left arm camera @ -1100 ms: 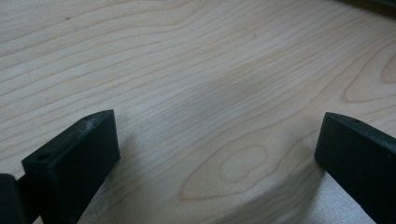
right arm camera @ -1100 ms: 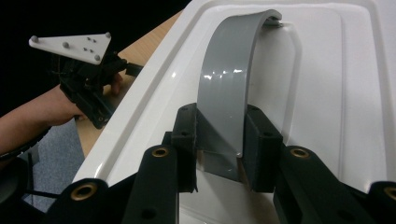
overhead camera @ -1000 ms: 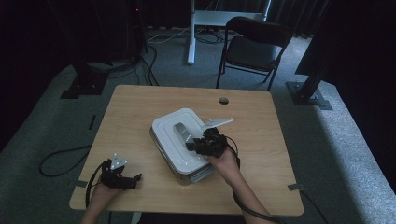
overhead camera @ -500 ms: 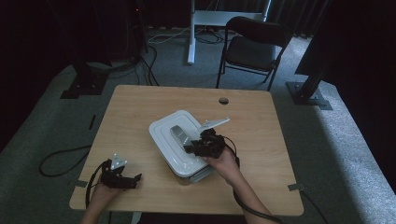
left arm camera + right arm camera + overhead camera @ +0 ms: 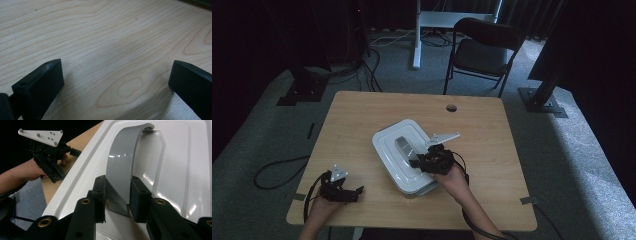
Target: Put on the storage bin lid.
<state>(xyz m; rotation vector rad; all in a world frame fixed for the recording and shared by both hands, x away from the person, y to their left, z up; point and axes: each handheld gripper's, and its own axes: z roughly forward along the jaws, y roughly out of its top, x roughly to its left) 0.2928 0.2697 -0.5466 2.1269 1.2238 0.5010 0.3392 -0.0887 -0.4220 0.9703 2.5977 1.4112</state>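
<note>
On the left side of the bench (image 5: 362, 112) I have my left gripper (image 5: 343, 190) resting near the front-left corner, its fingers (image 5: 40, 85) spread wide over bare wood with nothing between them; it sits well apart from the work. Moving right, the white lidded box (image 5: 404, 150) lies near the middle of the bench, its long axis running diagonally from far-left to near-right as the high view shows it. A grey arched handle (image 5: 122, 162) runs along the top of the lid (image 5: 175, 157) on that same diagonal. At the near-right end of it is my right gripper (image 5: 117, 195), and in the right gripper view its fingers (image 5: 100, 195) are clamped on the near end of the handle, one pad on each edge of the strap, so the grip crosses the strap's width while the strap itself runs straight away from the fingers. I judge that this is what the next move depends on: a lift must go straight up along the handle's arch, since the hold is off-centre toward the near end and the lid could tip away. The right hand (image 5: 452, 175) is clearly the nearer one.
</note>
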